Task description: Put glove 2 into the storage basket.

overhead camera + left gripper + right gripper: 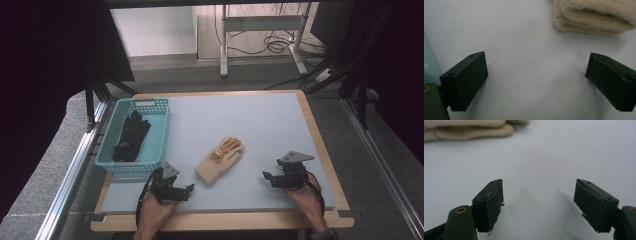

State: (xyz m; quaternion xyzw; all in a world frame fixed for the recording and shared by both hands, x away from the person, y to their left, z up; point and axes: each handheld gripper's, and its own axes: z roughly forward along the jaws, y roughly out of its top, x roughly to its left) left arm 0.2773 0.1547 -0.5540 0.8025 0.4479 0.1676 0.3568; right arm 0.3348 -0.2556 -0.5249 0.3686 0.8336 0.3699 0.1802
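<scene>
Nearest the camera, the left gripper rests at the near edge of the pale grey table mat, jaws spread wide with nothing between them. Just beyond and right of it lies the cream knitted glove, its cuff close to that gripper and its orange-tipped fingers aimed away toward the far right, long axis diagonal. Left of the glove stands a turquoise plastic basket holding a black glove. Right of the cream glove, well apart, the right gripper also gapes wide, empty.
</scene>
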